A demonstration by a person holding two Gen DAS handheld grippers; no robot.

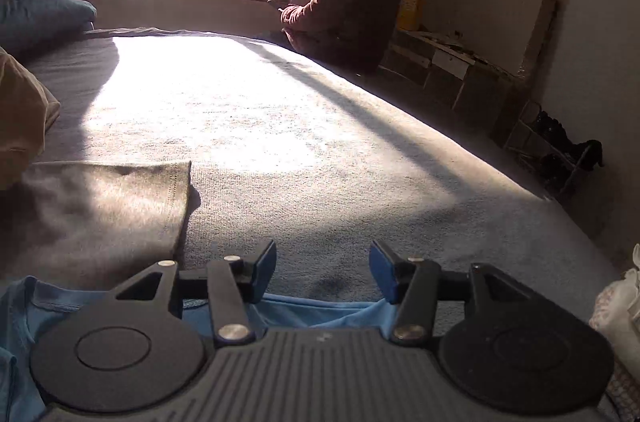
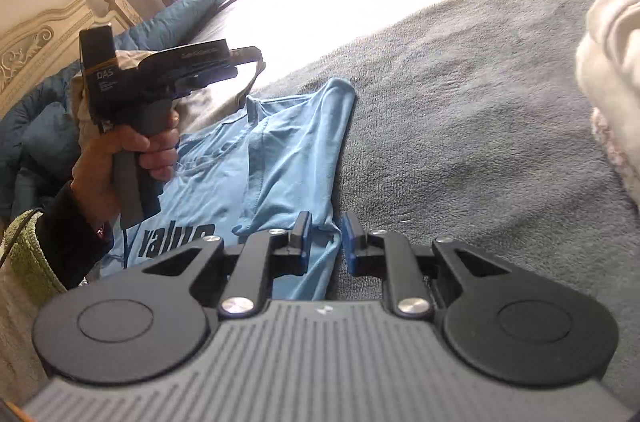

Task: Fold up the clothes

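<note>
A light blue T-shirt (image 2: 256, 158) with dark lettering lies partly folded on the grey bed cover (image 2: 460, 110). My right gripper (image 2: 325, 236) hovers over its right edge, jaws open a little, nothing between them. My left gripper (image 1: 322, 272) is open and empty above the shirt's edge (image 1: 312, 312). It also shows in the right wrist view (image 2: 224, 62), held in a hand above the shirt's upper left. A grey garment (image 1: 96, 210) lies flat to the left of my left gripper.
A person in a dark red coat (image 1: 348, 2) sits at the bed's far edge. A white fluffy garment (image 2: 612, 70) lies at the right. Blue padded bedding (image 2: 80, 90) and a tan cloth (image 1: 20, 118) lie at the left. Shelves (image 1: 460, 66) stand beyond the bed.
</note>
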